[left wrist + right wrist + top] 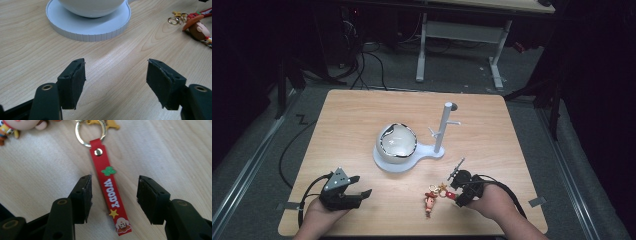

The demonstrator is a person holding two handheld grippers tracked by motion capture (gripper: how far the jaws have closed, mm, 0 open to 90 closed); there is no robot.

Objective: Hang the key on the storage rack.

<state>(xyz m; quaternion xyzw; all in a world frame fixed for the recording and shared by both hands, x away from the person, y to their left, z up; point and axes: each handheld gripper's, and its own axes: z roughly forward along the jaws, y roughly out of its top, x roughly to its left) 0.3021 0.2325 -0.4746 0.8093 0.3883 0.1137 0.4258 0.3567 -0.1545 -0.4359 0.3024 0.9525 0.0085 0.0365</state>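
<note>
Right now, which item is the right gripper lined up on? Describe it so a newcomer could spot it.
On the wooden table, look at the near edge, in front of the white stand with the bowl. There the right gripper, jaws open, straddles a red strap lying flat. It reads WOODY in white letters and ends in a metal ring, joined to a small figure charm.

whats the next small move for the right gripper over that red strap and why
Probably lower and close the right gripper. Its fingers stand open on either side of the red Woody strap, which lies flat on the table between them, untouched. Closing would pinch it for lifting.
</note>
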